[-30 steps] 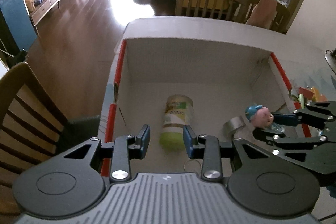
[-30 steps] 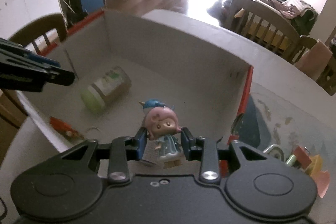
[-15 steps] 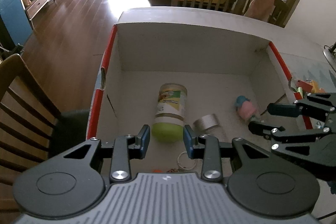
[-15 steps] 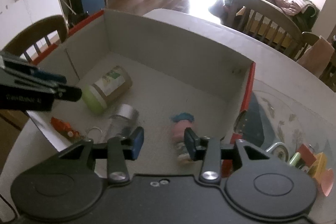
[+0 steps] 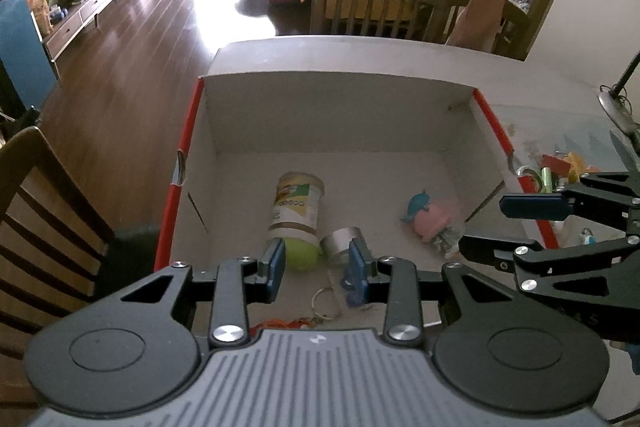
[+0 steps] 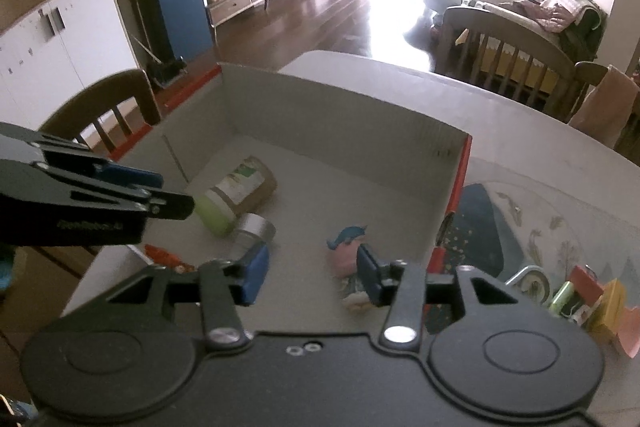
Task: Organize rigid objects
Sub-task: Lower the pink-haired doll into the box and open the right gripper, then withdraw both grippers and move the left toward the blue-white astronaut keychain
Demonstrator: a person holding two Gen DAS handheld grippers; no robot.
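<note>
So the little doll (image 5: 434, 221) was lying on its side on the floor of the cardboard box (image 5: 332, 115), over twd the right wall. Pink head, blue hat/hair w/ a little curl, pale bluish dress, feet pointing at the camera in the right wrist view (image 6: 348, 255). Looked like hard plastic, prob a blind-box type figure.

Right gripper (image 6: 310, 273) hung over the box w/ its jaws spread, they'd just been opening, nothing pinched between them; the doll sat below, by the right finger, no contact afaict. Left gripper (image 5: 316, 265) had its jaws a bit apart, empty too, hovering over the near-left part of the box.

Other stuff in there: a jar (image 5: 298, 211) w/ a green lid lying flat mid-box, a small silver can (image 5: 342, 241) touching it at the lid end, a key ring (image 5: 324, 305) and something orange (image 6: 164, 255) by the near wall.
</note>
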